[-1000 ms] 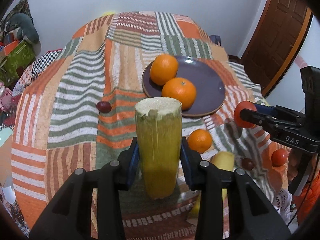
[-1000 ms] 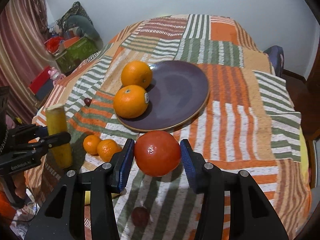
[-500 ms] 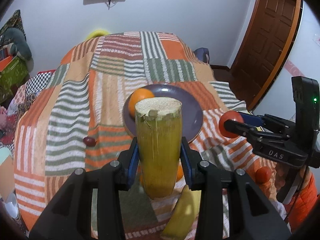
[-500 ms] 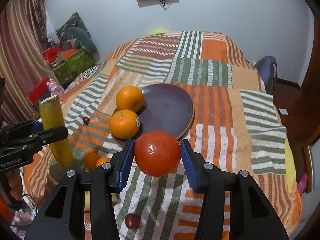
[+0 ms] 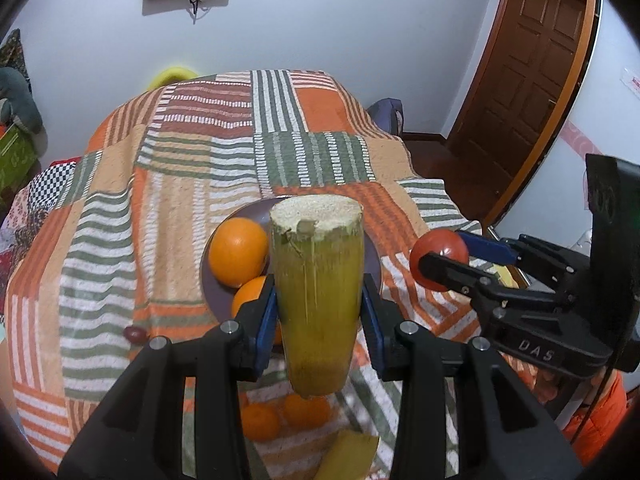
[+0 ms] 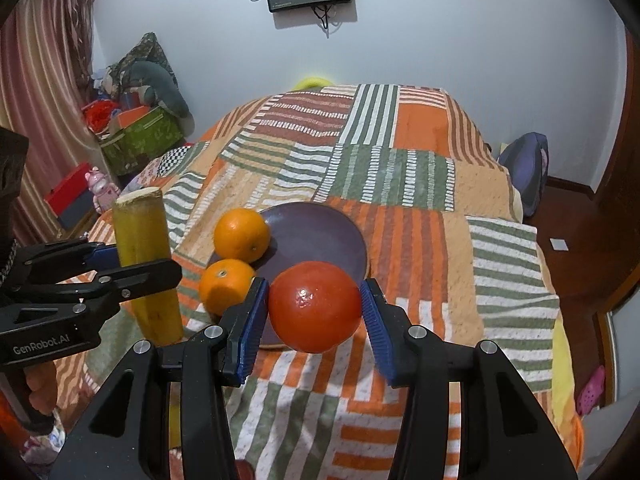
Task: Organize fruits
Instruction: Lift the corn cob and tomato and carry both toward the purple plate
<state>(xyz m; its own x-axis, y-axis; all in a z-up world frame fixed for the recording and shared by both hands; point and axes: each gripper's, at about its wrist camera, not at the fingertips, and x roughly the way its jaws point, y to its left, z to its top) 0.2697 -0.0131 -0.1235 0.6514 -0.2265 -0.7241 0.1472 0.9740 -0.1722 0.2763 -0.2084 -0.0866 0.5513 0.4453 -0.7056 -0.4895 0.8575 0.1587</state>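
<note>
My left gripper (image 5: 318, 316) is shut on a thick yellow-green stalk piece (image 5: 318, 264), held upright above the blanket. My right gripper (image 6: 314, 312) is shut on a round red fruit (image 6: 314, 306), its blue pads pressing both sides. Beyond both lies a purple plate (image 6: 316, 232) with two oranges (image 6: 241, 234) (image 6: 224, 286) on its left part. In the left wrist view the stalk hides much of the plate (image 5: 209, 280), and the right gripper (image 5: 444, 258) holds the red fruit (image 5: 438, 244) to its right. The left gripper (image 6: 140, 264) shows in the right wrist view.
Two small mandarins (image 5: 260, 422) (image 5: 306, 410) and a banana (image 5: 350, 456) lie on the striped patchwork blanket (image 6: 400, 168) below the left gripper. A small dark red fruit (image 5: 134, 334) sits left of the plate. Boxes (image 6: 140, 136) stand left of the bed, a wooden door (image 5: 528, 60) right.
Both grippers have risen and drawn back from the plate with their fruit still held. The plate and oranges look smaller, and the stalk now covers the plate's middle in the left wrist view.
</note>
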